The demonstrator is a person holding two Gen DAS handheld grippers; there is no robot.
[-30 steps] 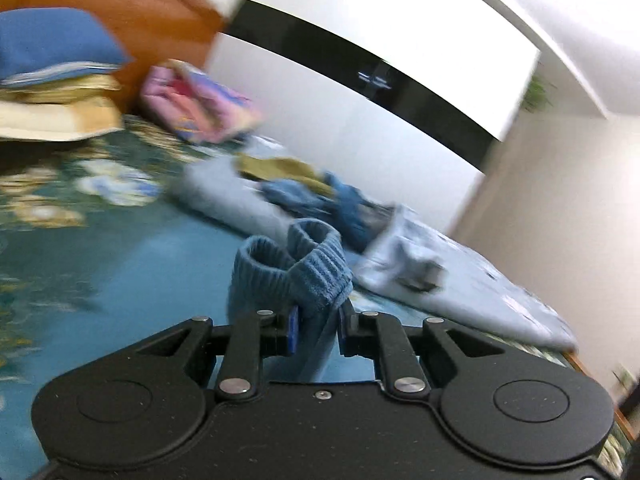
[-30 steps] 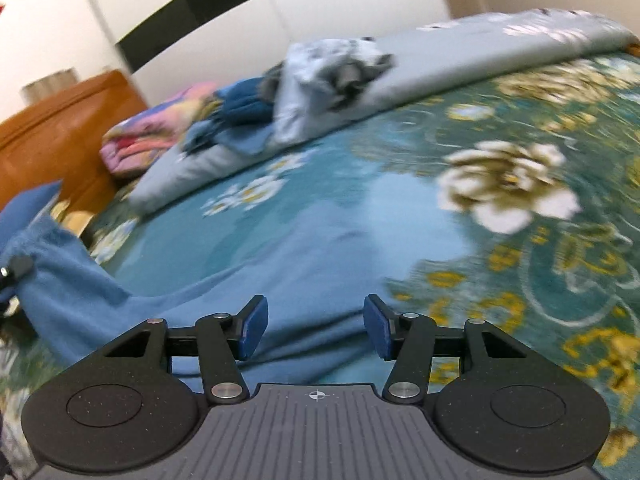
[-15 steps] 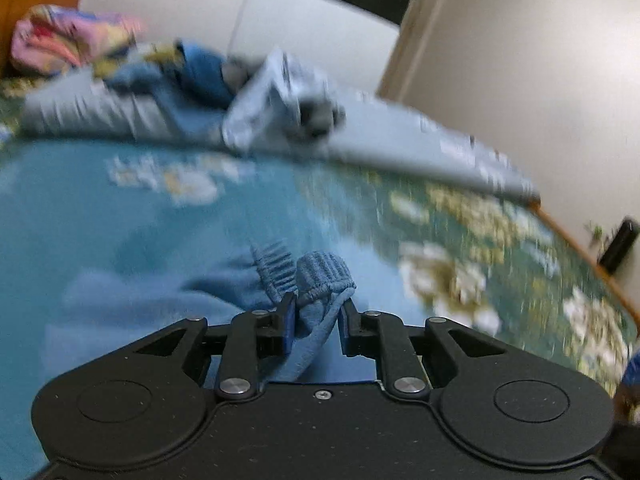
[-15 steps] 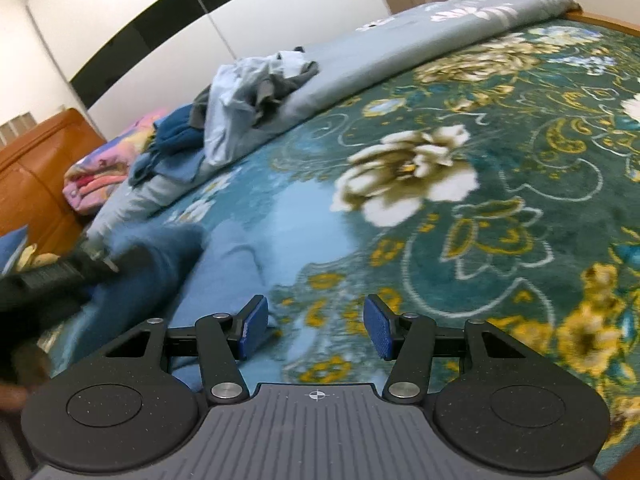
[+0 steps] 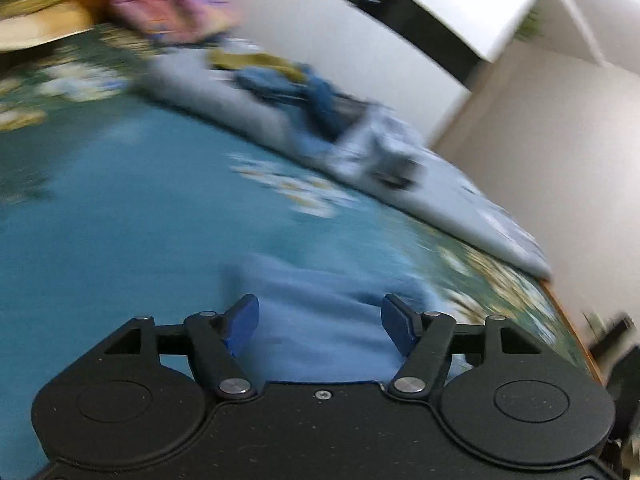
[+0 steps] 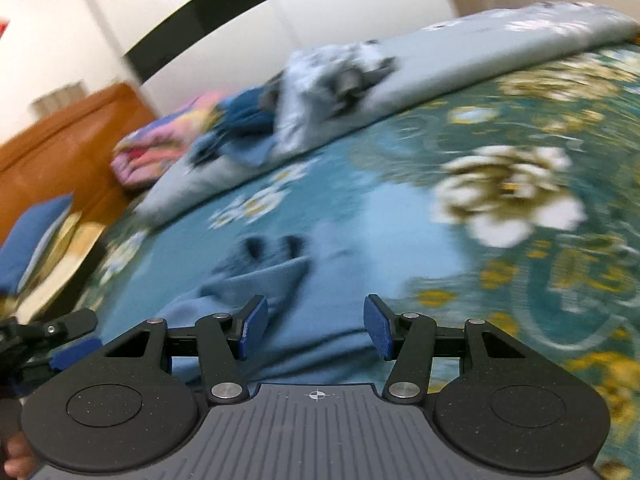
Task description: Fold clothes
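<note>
A blue knit garment (image 5: 324, 312) lies on the teal flowered bedspread (image 5: 120, 208), partly folded, with its ribbed cuff (image 6: 272, 252) lying on top in the right wrist view. My left gripper (image 5: 320, 322) is open and empty just above the garment. My right gripper (image 6: 314, 328) is open and empty over the same garment (image 6: 304, 320). The left gripper's fingers (image 6: 64, 328) show at the left edge of the right wrist view. Both views are blurred by motion.
A heap of unfolded clothes (image 6: 320, 84) lies on a long grey-blue quilt roll (image 6: 460, 64) at the far side of the bed. A pink folded blanket (image 6: 156, 152), stacked pillows (image 6: 36, 236) and a wooden headboard (image 6: 60, 136) are at the left. The bed's wooden edge (image 5: 568, 320) is at the right.
My left gripper has opened and let go of the blue garment's cuff, which now lies on the bed. The right gripper stayed open and shifted back over the garment.
</note>
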